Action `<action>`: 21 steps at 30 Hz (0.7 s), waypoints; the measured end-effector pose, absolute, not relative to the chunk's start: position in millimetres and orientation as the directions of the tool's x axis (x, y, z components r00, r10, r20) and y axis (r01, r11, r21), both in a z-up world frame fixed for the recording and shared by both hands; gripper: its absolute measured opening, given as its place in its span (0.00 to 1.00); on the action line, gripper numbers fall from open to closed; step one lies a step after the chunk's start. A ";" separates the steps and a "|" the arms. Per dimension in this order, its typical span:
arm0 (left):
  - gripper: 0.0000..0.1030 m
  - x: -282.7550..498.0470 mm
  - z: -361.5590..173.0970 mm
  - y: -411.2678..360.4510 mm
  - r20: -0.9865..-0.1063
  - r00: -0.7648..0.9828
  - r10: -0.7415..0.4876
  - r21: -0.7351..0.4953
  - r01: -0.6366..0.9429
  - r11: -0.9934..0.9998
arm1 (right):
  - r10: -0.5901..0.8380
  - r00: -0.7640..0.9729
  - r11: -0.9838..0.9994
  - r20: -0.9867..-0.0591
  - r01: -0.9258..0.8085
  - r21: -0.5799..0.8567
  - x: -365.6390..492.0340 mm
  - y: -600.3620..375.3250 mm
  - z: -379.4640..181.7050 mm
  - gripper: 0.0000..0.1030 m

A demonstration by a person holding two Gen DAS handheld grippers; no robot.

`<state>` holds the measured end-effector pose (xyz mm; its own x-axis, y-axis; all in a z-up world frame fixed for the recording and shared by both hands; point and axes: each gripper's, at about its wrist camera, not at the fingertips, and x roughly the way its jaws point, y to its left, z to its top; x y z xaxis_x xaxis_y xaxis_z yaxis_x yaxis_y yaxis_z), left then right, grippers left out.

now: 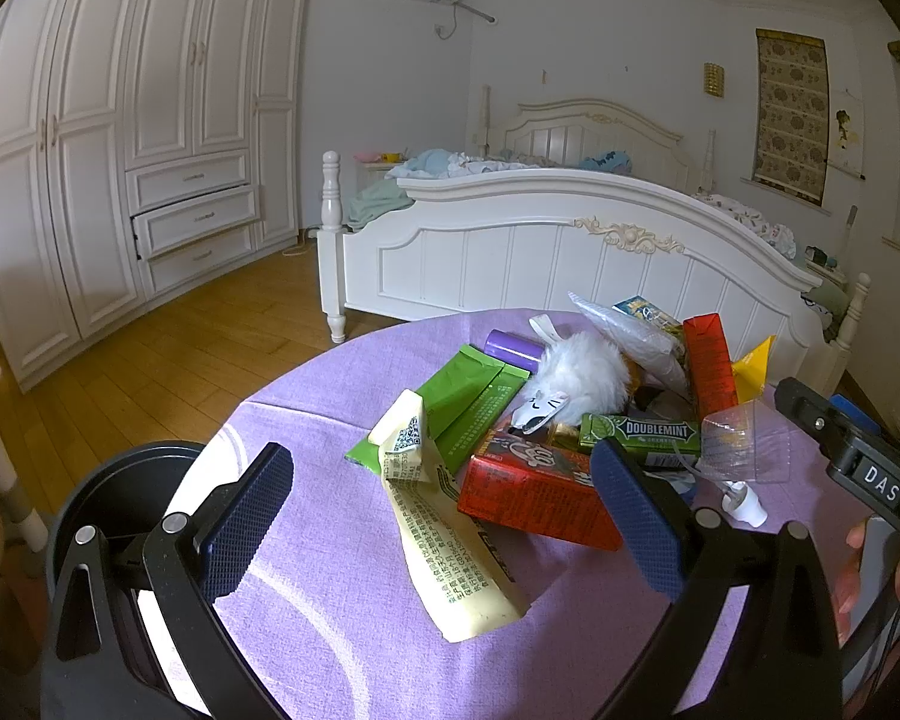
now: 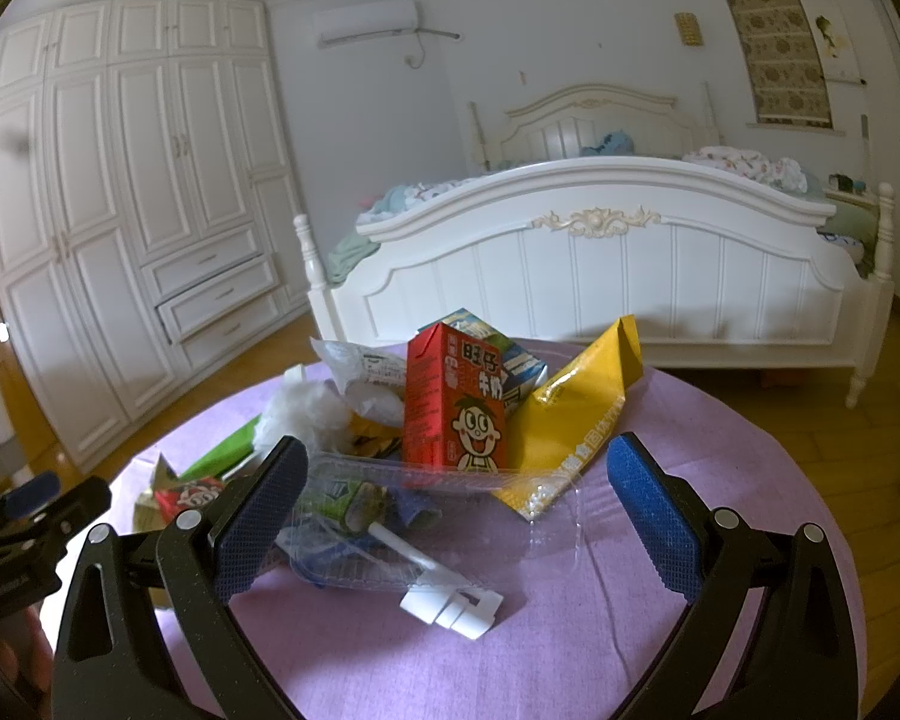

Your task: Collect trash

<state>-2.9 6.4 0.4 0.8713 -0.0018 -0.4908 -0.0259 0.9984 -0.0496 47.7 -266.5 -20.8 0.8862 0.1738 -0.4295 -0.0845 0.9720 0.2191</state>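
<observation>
A heap of trash lies on a round table with a purple cloth (image 1: 330, 570). In the left wrist view my left gripper (image 1: 444, 516) is open above a pale yellow wrapper (image 1: 450, 546), with a flattened red carton (image 1: 534, 486), a green Doublemint pack (image 1: 642, 435), a green wrapper (image 1: 468, 402) and white fluff (image 1: 576, 381) just beyond. In the right wrist view my right gripper (image 2: 456, 510) is open over a clear plastic tray (image 2: 390, 510) and a white plastic clip (image 2: 450, 600). Behind them stand an upright red milk carton (image 2: 456, 402) and a yellow pouch (image 2: 576, 414).
A dark round bin (image 1: 114, 504) sits at the table's left edge. A white bed (image 2: 606, 264) stands close behind the table, a white wardrobe (image 1: 120, 120) along the left wall with one drawer ajar. Wooden floor surrounds the table. A hand (image 1: 858, 570) holds the right gripper.
</observation>
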 end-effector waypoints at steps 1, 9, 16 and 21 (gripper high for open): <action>0.95 -2.9 0.4 6.3 -0.491 0.871 -0.002 -0.050 -0.026 0.998 | 0.174 0.886 0.972 -0.429 -0.085 0.219 47.8 -266.7 -20.9 0.96; 0.95 -2.9 0.8 7.4 -0.492 0.871 -0.003 -0.052 -0.026 0.998 | 0.174 0.887 0.972 -0.429 -0.085 0.219 47.7 -266.6 -20.9 0.96; 0.95 7.6 -4.0 18.0 -0.520 0.854 -0.037 -0.068 0.002 0.998 | 0.229 0.871 0.955 -0.435 -0.115 0.273 50.8 -272.0 -21.5 0.96; 0.95 25.3 0.9 42.6 -0.558 0.827 -0.071 -0.061 0.044 0.997 | 0.297 0.852 0.952 -0.432 -0.230 0.200 59.4 -264.7 -2.2 0.96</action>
